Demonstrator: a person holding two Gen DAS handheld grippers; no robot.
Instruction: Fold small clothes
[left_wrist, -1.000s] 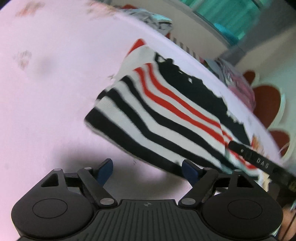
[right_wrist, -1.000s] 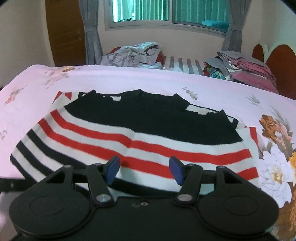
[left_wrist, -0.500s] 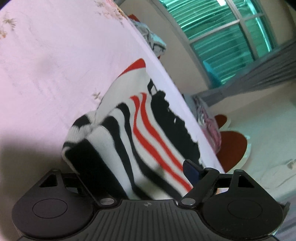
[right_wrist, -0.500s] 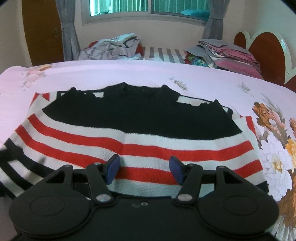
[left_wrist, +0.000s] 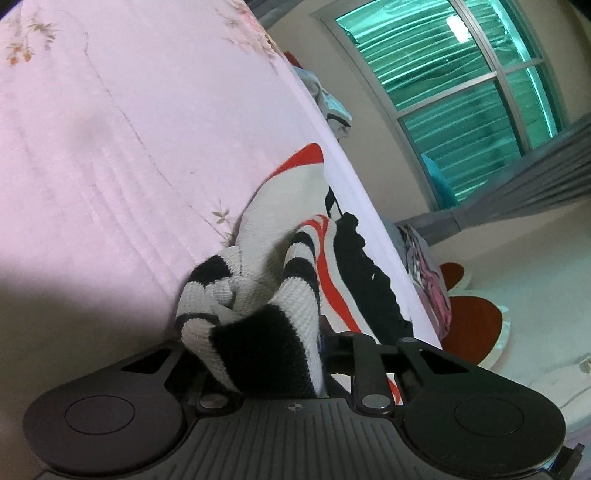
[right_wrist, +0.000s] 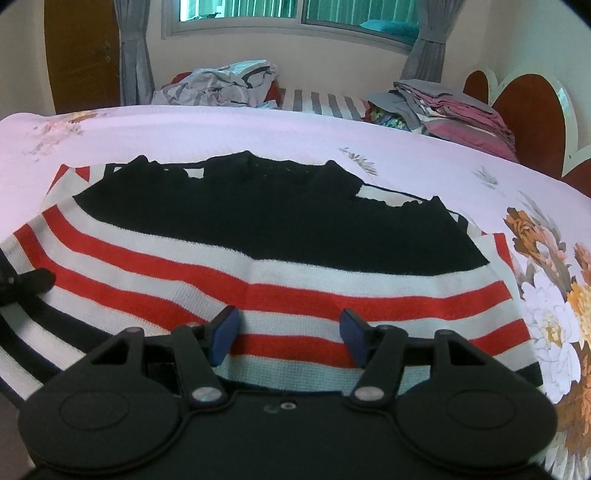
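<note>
A knitted sweater (right_wrist: 295, 229) with black, white and red stripes lies flat on the pink bed sheet (right_wrist: 258, 129). In the left wrist view its near corner (left_wrist: 266, 332) is bunched up between the jaws of my left gripper (left_wrist: 258, 343), which are closing on the cloth; the fabric hides the pads. That gripper's dark finger shows at the sweater's left edge (right_wrist: 26, 284) in the right wrist view. My right gripper (right_wrist: 290, 332) hovers open just over the sweater's near hem, its blue pads (right_wrist: 225, 334) apart, nothing between them.
A loose heap of clothes (right_wrist: 225, 83) lies at the far side of the bed, with a folded stack (right_wrist: 454, 107) to its right. A red and white headboard (right_wrist: 528, 110) stands at the right. Bare sheet (left_wrist: 110, 129) stretches left of the sweater.
My left gripper rolled and came down onto the sweater's corner, then its jaws drew in and the cloth bunched between them. The right gripper sank slightly toward the hem, still open.
</note>
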